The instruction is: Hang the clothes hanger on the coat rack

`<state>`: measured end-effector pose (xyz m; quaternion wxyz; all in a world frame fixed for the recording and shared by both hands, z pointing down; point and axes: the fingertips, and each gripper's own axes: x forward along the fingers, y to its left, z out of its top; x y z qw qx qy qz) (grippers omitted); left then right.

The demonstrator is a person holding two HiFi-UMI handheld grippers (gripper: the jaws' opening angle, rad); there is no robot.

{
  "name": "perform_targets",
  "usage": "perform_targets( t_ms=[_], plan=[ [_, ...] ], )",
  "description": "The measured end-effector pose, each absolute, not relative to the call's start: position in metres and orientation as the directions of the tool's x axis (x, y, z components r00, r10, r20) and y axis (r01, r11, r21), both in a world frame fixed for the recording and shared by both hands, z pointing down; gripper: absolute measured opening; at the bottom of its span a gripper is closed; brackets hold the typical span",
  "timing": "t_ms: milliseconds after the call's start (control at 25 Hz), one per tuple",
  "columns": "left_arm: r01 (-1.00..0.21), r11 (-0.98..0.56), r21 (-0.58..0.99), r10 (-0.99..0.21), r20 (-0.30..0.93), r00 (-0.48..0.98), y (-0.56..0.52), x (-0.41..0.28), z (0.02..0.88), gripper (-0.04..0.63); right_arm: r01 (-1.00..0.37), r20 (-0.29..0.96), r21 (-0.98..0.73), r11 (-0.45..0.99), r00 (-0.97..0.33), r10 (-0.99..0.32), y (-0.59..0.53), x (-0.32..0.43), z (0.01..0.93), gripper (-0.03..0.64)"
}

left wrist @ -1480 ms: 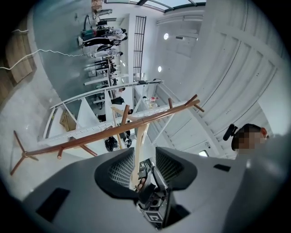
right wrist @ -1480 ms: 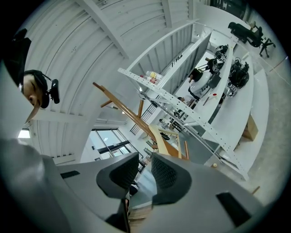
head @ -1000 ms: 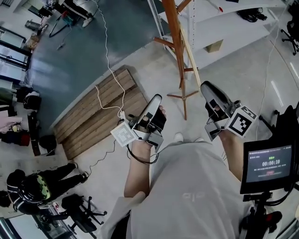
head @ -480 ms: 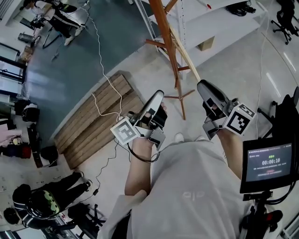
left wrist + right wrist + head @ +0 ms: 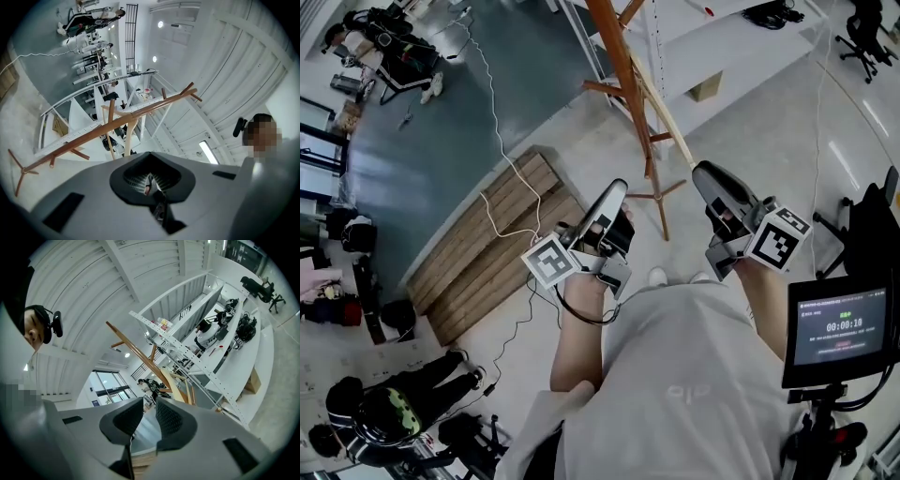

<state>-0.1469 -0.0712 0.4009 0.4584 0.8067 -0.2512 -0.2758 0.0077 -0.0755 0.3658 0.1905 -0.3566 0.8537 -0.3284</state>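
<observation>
**Operator:** How are my jaws sitting?

**Spotter:** Your left gripper [image 5: 149, 182] is pressing its pads fully together and is gripping nothing. Your right gripper [image 5: 149, 414] is keeping its pads a narrow gap apart. Only floor is showing through that gap, and nothing is lying between the pads.

**Operator:** And where is the hanger?

**Spotter:** The clothes hanger [image 5: 174, 385], in pale wood, is sitting against the coat rack [image 5: 622, 75]. In your right gripper view it is showing at about 1 o'clock just past the jaws, with its lower part hiding behind your right-hand pad. I cannot tell whether it is hooking onto a peg. In the head view a pale wooden bar [image 5: 666, 117] is slanting from the rack's pole down toward 5 o'clock and ending just beside your right gripper's tip. I cannot tell whether the two are touching.

**Operator:** What is standing around me?

**Spotter:** You are pointing both grippers toward 12 o'clock, and the rack's base legs [image 5: 661, 194] are spreading on the floor between the two tips. Wooden boards [image 5: 502, 239] are lying at 9 o'clock of your left gripper, with a white cable [image 5: 500, 141] trailing across them. White shelving [image 5: 741, 52] is standing at 1 o'clock behind the rack. A screen [image 5: 836, 328] is glowing at 4 o'clock of your right gripper.
</observation>
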Motion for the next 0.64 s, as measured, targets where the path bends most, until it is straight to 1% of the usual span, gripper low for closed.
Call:
perform_targets(
  t_ms=[360,640],
  plan=[
    [-0.149,-0.445,0.883,-0.645,-0.201,0.737,-0.072,-0.146,0.408,0.005,-0.49,-0.07,-0.694,0.527,-0.683,-0.727,-0.081,-0.003,0.365,0.095],
    [-0.173,-0.451,0.876,-0.644,-0.185,0.742,-0.071,-0.123,0.365,0.005,-0.502,-0.046,-0.705,0.501,-0.672,-0.739,-0.081,-0.001,0.369,0.095]
  ],
)
